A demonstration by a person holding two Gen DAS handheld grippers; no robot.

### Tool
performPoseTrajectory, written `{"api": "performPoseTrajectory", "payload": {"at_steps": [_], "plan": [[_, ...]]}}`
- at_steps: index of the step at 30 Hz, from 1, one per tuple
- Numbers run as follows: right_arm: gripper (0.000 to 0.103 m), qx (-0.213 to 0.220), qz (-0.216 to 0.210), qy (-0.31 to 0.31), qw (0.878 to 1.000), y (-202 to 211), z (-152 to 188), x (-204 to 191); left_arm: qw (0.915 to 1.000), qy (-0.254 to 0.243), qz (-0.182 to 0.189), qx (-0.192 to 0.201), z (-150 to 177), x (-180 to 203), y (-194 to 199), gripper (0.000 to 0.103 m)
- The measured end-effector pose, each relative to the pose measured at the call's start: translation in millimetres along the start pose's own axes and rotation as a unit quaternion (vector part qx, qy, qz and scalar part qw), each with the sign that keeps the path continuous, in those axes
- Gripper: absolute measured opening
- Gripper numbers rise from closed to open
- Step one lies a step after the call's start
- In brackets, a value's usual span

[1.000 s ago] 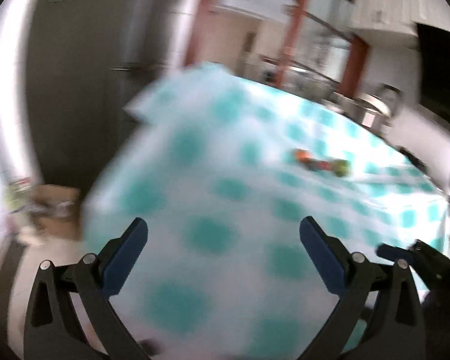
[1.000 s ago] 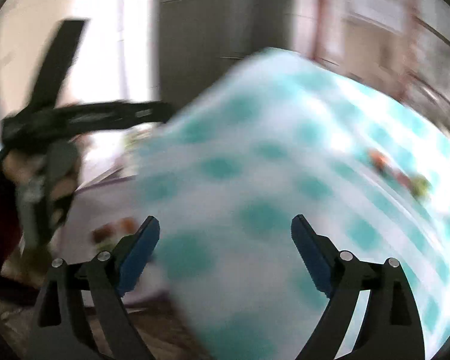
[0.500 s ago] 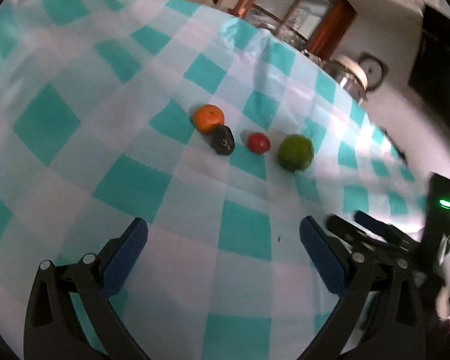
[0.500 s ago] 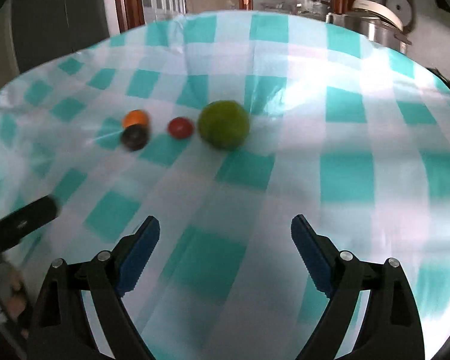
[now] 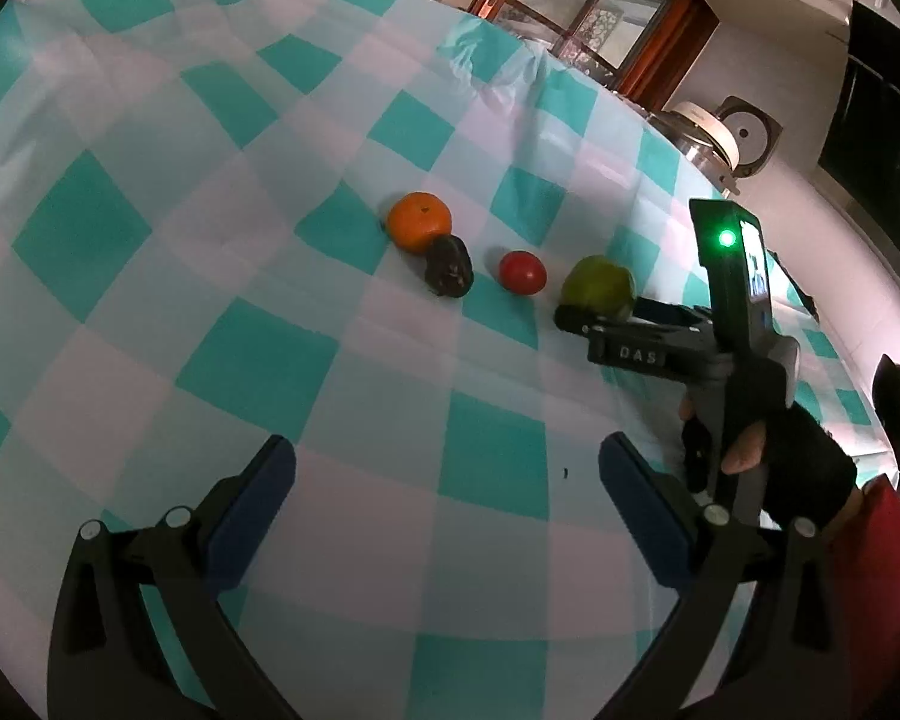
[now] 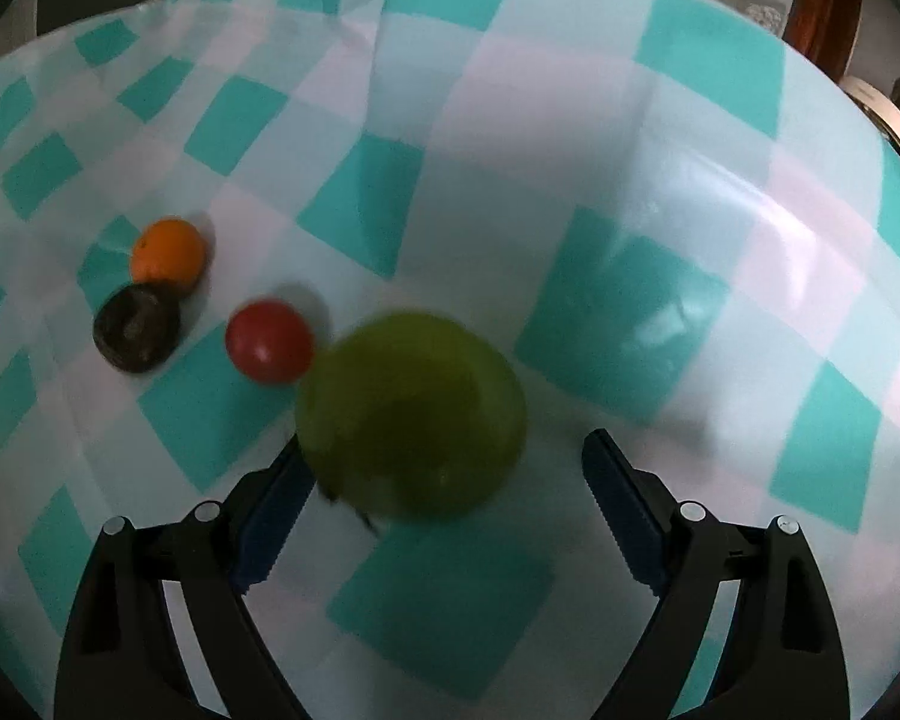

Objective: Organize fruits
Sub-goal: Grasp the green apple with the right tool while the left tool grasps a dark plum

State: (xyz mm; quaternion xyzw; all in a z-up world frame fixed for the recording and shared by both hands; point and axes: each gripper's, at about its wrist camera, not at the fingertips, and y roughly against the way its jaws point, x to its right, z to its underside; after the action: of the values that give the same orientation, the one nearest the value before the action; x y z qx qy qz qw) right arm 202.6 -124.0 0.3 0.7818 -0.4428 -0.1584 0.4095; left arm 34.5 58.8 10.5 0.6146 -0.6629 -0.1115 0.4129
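— Between the right gripper's (image 6: 444, 504) jaws, what?
— The green fruit (image 6: 411, 414), unclamped; the jaws have just narrowed slightly (still spread wide).
— And the left gripper (image 5: 447, 501)?
— Spread, empty, over the cloth (image 5: 258, 360).
— Beyond?
— Tomato (image 6: 269, 340) beside the green fruit, then a dark fruit (image 6: 136, 328) touching the orange (image 6: 168, 254).

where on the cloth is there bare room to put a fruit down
Free: the wide checked tablecloth left of the orange, the stretch between the fruit row and the left gripper, and the cloth right of the green fruit in the right wrist view. Crowded: the row itself, orange against dark fruit, then tomato and green fruit, with the open right gripper around it.
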Motion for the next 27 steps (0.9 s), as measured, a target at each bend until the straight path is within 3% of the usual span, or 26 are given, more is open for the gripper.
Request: {"api": "performPoseTrajectory", "payload": {"at_steps": [1,3,7,14,16,19,22,26,27], "plan": [[0.082,0.004,-0.004,0.004,1.000,-1.2,-1.1,-0.7,1.0000,-0.001,0.000,0.000,0.1,0.4,0.0,0.101],[0.062,0.011,-0.020,0.011,1.000,-2.0,-1.8,-2.7,1.0000,-0.001,-0.003,-0.002,-0.3,1.3,-0.9,0.101],[0.062,0.005,-0.014,-0.006,1.000,5.5,9.8,-5.8,0.9999,0.001,-0.009,-0.008,-1.0,1.4,-3.1,0.101],[0.062,0.023,-0.050,-0.166,0.985,72.7,88.9,-15.9,0.9998,0.006,-0.012,-0.016,-3.0,1.5,-5.5,0.101],[0.062,0.030,-0.059,-0.190,0.980,83.7,112.7,-21.5,0.9995,0.005,-0.026,-0.017,-4.7,4.6,-8.9,0.101],[0.062,0.056,-0.064,-0.211,0.974,104.0,124.5,-27.6,0.9980,0.005,-0.059,-0.020,-17.1,16.5,-27.4,0.101],[0.062,0.051,-0.071,-0.224,0.971,103.6,127.6,-31.8,0.9952,-0.002,-0.095,-0.020,-33.6,29.1,-52.1,0.101],[0.062,0.049,-0.103,-0.253,0.961,106.9,130.1,-21.2,0.9889,-0.023,-0.145,-0.023,-63.0,39.2,-88.6,0.092],[0.062,0.048,-0.113,-0.263,0.957,109.8,135.8,-16.6,0.9882,-0.024,-0.149,-0.026,-68.1,39.0,-95.0,0.084]]}}
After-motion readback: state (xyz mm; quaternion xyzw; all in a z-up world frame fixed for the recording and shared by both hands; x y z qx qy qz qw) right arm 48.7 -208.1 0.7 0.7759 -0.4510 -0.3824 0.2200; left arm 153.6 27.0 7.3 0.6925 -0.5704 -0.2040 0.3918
